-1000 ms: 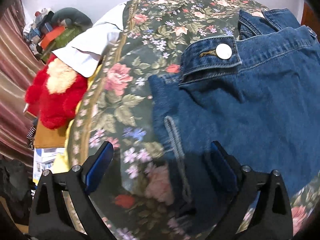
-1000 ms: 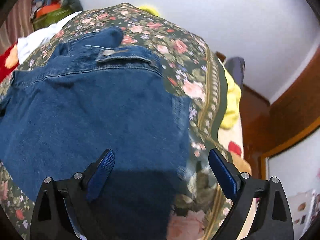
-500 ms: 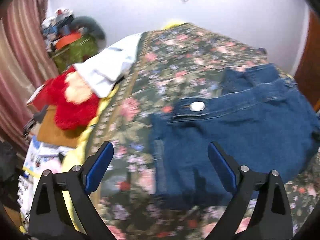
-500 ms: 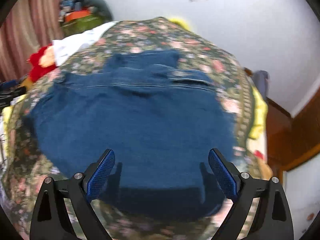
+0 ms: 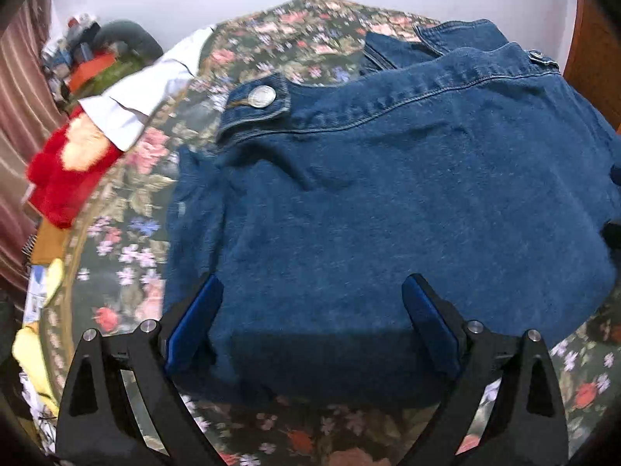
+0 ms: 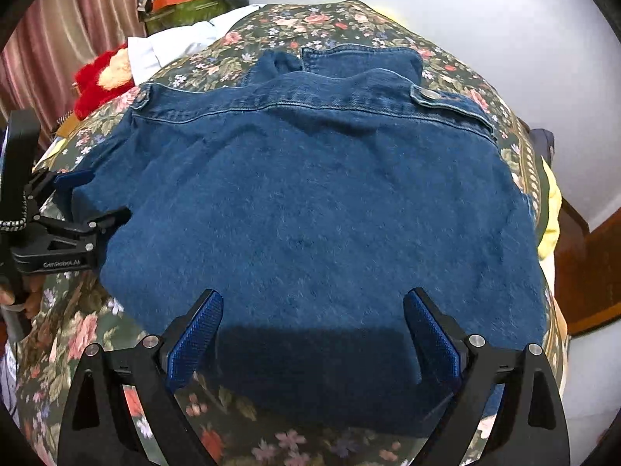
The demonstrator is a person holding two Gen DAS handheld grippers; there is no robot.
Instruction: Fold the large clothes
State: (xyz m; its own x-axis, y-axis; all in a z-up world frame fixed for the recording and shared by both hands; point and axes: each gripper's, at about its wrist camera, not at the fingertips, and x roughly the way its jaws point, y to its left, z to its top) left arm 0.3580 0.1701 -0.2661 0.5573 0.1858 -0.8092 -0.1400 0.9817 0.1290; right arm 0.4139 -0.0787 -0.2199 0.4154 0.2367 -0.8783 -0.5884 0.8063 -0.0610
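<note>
Change: half a second ago both views showed the denim jacket (image 5: 388,202) from farther off; now each gripper hangs closer over its near hem.
Meaning: likely lining up for the next fold; nothing is gripped yet.
Left gripper (image 5: 310,322): jaws wide apart, empty, lower centre of its view.
Right gripper (image 6: 312,330): jaws wide apart, empty, lower centre.
Jacket place: spread flat on the floral bedspread (image 6: 77,334), filling mid-frame.
Count: one jacket, two metal buttons (image 5: 262,97), one red plush toy (image 5: 66,171) at left.

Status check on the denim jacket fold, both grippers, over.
Left gripper open, empty, over jacket's near-left edge. Right gripper open, empty, over near hem. Denim jacket spread flat on floral bedspread, unheld. Nothing lying on it.
</note>
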